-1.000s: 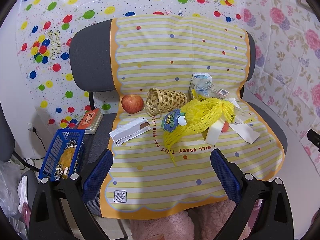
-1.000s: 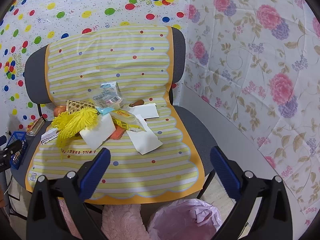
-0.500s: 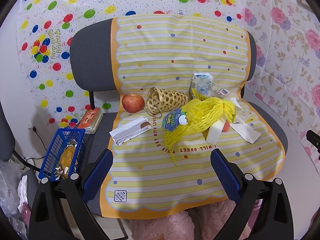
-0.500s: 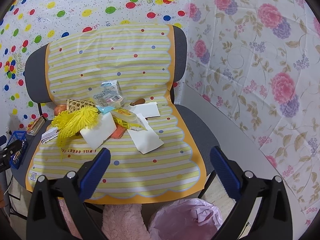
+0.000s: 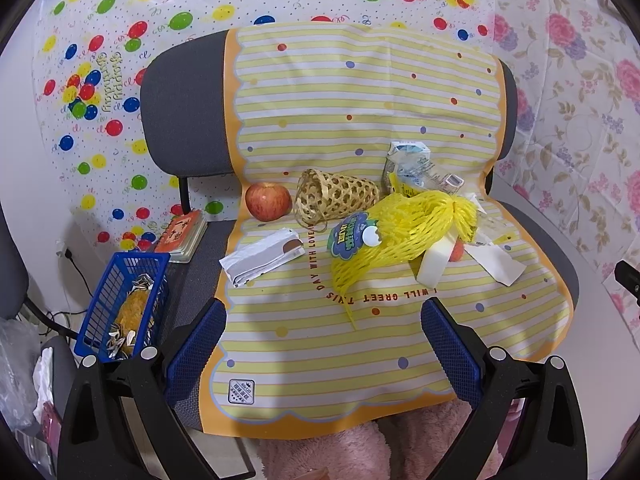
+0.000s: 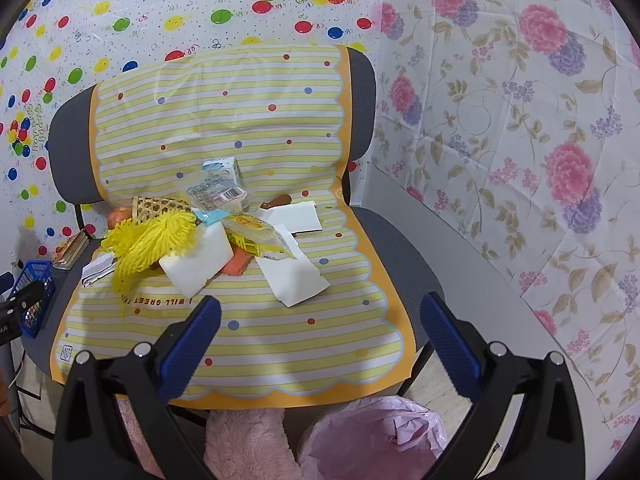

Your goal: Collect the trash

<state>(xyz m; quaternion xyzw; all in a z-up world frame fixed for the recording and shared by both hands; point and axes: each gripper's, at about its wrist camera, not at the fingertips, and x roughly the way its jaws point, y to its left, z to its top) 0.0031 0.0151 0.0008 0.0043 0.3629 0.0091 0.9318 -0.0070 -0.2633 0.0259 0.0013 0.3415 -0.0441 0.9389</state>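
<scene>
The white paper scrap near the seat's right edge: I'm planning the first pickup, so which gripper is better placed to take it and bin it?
Probably the right gripper. It is open, the white paper scrap lies just ahead of its fingers, and the pink-lined bin sits right below it. From the left gripper, also open, the scrap lies far off to the side.

Yellow mesh net (image 5: 404, 232), white foam block (image 6: 198, 262), wrappers (image 6: 260, 238) heaped mid-seat, pink-lined bin (image 6: 372, 440) below

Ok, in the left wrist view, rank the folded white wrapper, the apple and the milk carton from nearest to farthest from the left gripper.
Measured from the open left gripper:
1. Folded white wrapper, left of centre on the mat.
2. Apple, behind the wrapper, by the chair back.
3. Milk carton, far right, against the backrest.
</scene>
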